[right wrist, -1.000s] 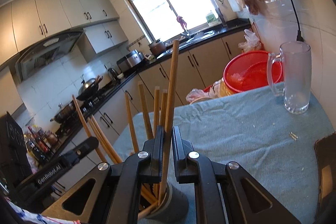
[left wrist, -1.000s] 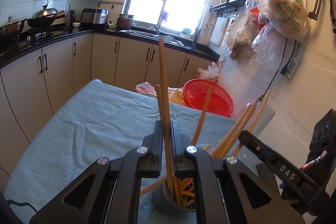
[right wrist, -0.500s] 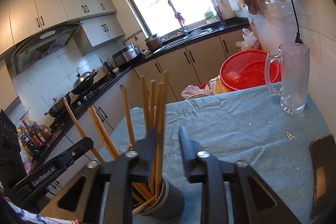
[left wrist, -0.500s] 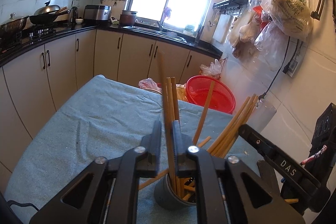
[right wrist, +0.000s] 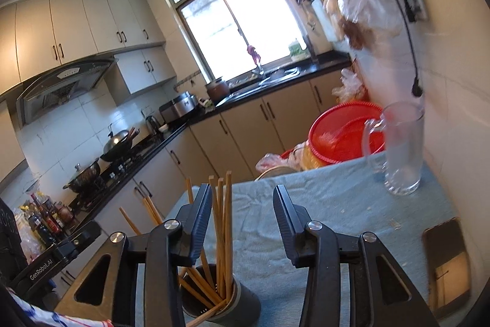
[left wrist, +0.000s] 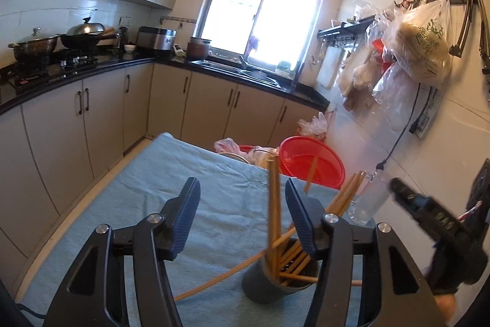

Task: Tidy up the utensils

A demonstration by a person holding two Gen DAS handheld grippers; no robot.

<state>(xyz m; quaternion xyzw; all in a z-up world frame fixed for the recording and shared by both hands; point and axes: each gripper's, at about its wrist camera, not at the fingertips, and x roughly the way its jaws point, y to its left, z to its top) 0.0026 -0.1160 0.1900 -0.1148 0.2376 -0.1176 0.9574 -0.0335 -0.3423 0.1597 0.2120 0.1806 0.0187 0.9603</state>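
Observation:
A dark grey holder cup point(left wrist: 269, 284) stands on the blue-clothed table point(left wrist: 171, 192), filled with several wooden chopsticks point(left wrist: 274, 210). One chopstick point(left wrist: 220, 278) lies slanted over the cup's rim toward the cloth. My left gripper point(left wrist: 242, 201) is open and empty, above and just behind the cup. In the right wrist view the same cup point(right wrist: 232, 305) and chopsticks point(right wrist: 222, 229) sit below my right gripper point(right wrist: 242, 204), which is open and empty. The other gripper shows at each view's edge, in the left wrist view point(left wrist: 428, 219) and in the right wrist view point(right wrist: 55, 253).
A clear glass mug point(right wrist: 401, 149) stands at the table's far right corner by the wall. A red basket point(right wrist: 343, 134) and plastic bags sit beyond the far edge. A phone point(right wrist: 447, 259) lies on the cloth at right. Bags hang on the right wall point(left wrist: 422, 45).
Both grippers have opened and let go of the chopsticks they held; those now stand in the cup. Both grippers have drawn up and back from the cup.

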